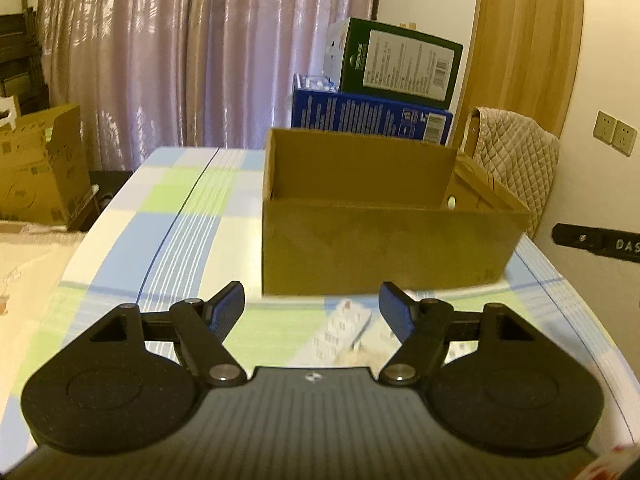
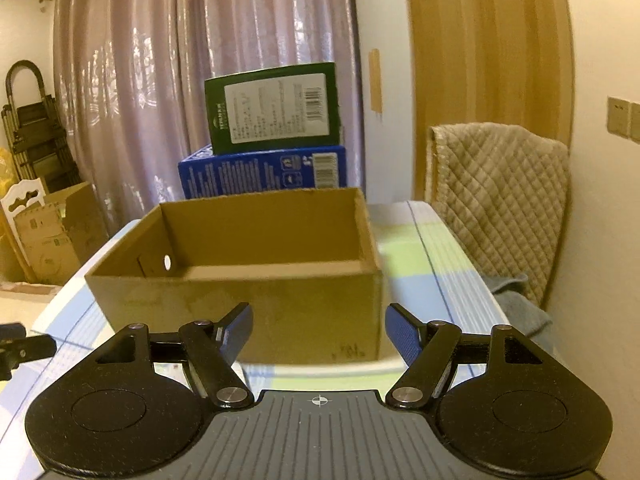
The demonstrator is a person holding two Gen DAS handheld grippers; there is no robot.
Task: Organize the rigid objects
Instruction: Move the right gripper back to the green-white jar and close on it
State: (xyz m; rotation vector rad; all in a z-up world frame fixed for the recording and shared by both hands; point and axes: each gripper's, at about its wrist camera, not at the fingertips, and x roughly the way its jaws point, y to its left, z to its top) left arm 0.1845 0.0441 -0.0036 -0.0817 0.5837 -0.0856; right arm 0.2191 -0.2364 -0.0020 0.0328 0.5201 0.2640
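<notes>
An open brown cardboard box (image 1: 384,248) (image 2: 248,292) stands on the checked tablecloth (image 1: 188,216), and its inside looks bare in the right wrist view. My left gripper (image 1: 312,300) hangs open just short of the box's near wall, nothing between its fingers. A small white object (image 1: 344,328) with printing lies blurred on the cloth below it. My right gripper (image 2: 319,322) is open too, close to the box's front wall and holding nothing. The tip of the other gripper (image 1: 600,240) (image 2: 20,350) shows at each view's edge.
A green box (image 1: 396,64) (image 2: 274,106) sits on a blue box (image 1: 372,118) (image 2: 264,172) behind the cardboard box. A quilted chair back (image 1: 516,160) (image 2: 500,200) stands right of the table. Cardboard cartons (image 1: 40,168) and curtains (image 1: 200,40) are at left.
</notes>
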